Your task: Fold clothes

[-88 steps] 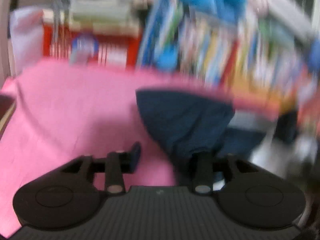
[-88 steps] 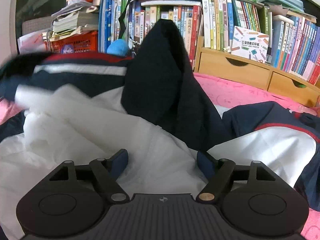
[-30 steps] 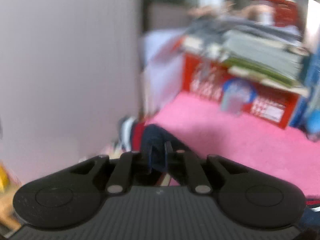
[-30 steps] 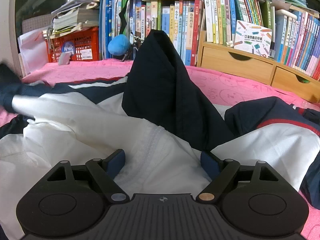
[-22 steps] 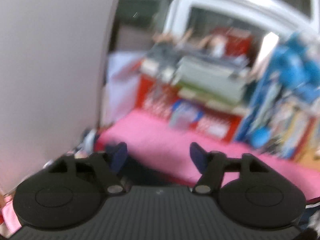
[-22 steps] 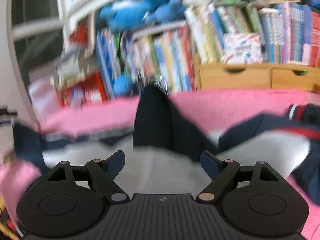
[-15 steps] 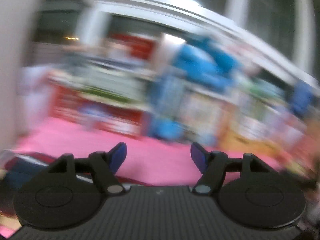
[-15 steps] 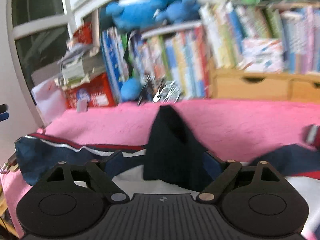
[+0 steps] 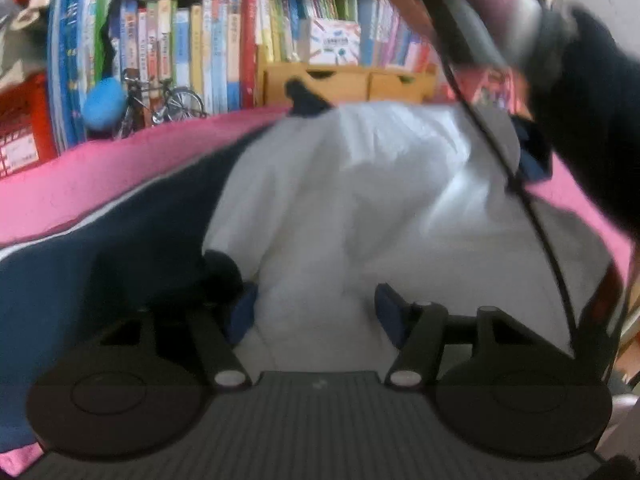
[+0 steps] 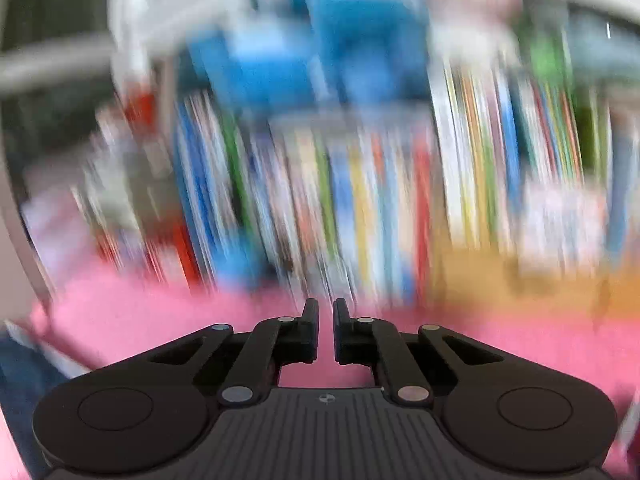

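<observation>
The left gripper [image 9: 316,306] has its jaws spread wide over the white middle of the jacket [image 9: 360,200], which lies rumpled on the pink cover [image 9: 80,176], its navy sleeve off to the left. The right gripper [image 10: 326,330] has its jaws pressed almost together with nothing visible between them, above pink cover [image 10: 160,316]. Beyond stand rows of books [image 9: 208,44], badly blurred in the right view.

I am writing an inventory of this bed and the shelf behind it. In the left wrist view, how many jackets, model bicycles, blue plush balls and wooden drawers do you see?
Navy and white jacket: 1
Model bicycle: 1
Blue plush ball: 1
Wooden drawers: 2
Total: 5
</observation>
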